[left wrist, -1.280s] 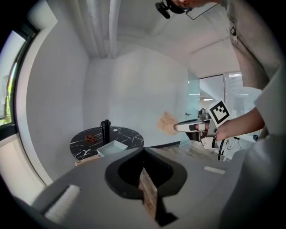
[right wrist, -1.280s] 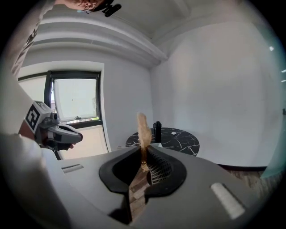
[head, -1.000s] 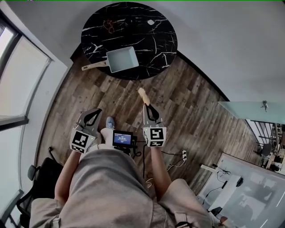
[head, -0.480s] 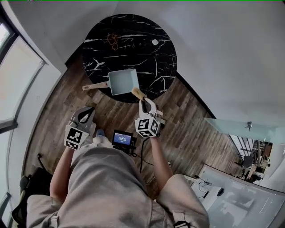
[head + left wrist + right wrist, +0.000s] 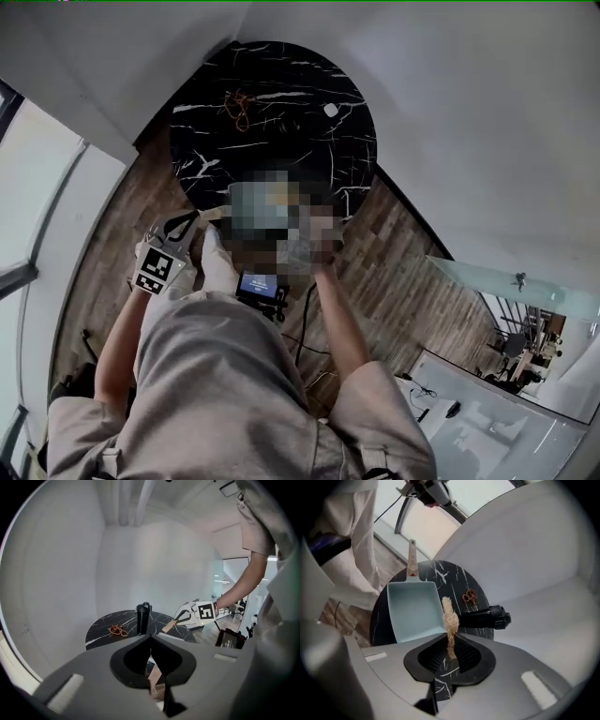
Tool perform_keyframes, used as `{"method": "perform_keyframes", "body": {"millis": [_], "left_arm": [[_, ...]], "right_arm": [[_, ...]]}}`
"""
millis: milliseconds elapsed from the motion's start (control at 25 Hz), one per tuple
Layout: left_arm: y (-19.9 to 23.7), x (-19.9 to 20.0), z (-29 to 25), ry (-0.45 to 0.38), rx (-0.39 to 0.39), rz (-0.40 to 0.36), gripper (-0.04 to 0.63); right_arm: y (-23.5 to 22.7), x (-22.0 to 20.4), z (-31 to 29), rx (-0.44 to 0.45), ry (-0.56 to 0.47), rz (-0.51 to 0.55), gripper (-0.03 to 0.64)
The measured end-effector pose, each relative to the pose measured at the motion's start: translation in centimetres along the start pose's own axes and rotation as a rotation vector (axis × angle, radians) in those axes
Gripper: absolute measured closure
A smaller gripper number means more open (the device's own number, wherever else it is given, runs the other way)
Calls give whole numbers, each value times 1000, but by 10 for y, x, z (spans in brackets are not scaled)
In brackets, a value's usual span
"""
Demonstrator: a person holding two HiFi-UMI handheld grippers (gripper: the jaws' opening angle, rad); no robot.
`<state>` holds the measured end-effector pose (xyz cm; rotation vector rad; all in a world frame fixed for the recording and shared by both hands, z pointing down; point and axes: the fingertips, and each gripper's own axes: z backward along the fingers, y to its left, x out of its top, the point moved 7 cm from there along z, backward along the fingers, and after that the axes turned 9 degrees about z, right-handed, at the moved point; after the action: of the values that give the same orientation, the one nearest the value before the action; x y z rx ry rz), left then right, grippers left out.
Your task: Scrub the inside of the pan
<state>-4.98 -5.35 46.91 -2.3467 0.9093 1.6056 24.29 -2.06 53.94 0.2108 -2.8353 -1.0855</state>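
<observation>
Right claw [image 5: 451, 651] clamps a straw-coloured fibre scrubber [image 5: 450, 616], which sticks straight out from between its jaws. The pale blue square pan [image 5: 415, 613] lies just beyond the claw's tips and a little to their left, its wooden handle [image 5: 412, 557] pointing away. The pan sits on a round black marble-look table [image 5: 454, 578]. A black bottle [image 5: 485, 617] and a small brown tangle [image 5: 469, 596] are farther off, past the scrubber. Left claw [image 5: 151, 639], jaws pressed together on nothing, hangs near the table's edge. Wood-plank floor [image 5: 403, 272], white walls [image 5: 450, 112] and a large window [image 5: 42, 187] frame the room.
</observation>
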Motion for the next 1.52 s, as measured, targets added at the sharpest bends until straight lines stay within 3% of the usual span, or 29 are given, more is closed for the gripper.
{"method": "perform_keyframes", "body": {"millis": [240, 360, 520, 720, 840, 960, 1080, 1240, 1520], "left_arm": [[15, -8, -38, 99, 57, 5, 594], [16, -21, -47, 134, 74, 33, 594], [13, -38, -59, 172, 48, 61, 594], [28, -49, -76, 239, 32, -32, 594], [29, -60, -83, 305, 5, -102, 589], [23, -80, -87, 404, -62, -157, 481], [16, -99, -92, 497, -115, -243, 459], [8, -123, -101, 557, -168, -280, 453], [5, -130, -116, 571, -103, -410, 449]], "right_arm": [[5, -19, -61, 96, -80, 138, 557], [13, -25, -74, 219, -133, 166, 536], [19, -38, -66, 456, -188, 98, 404], [-8, -31, -46, 528, -278, -32, 408], [-4, -18, -54, 556, -260, -26, 420], [18, 0, -77, 637, -220, 8, 420], [29, 4, -101, 647, -150, 41, 420], [32, 2, -121, 669, -69, 46, 472], [50, 5, -127, 758, 17, 102, 489]]}}
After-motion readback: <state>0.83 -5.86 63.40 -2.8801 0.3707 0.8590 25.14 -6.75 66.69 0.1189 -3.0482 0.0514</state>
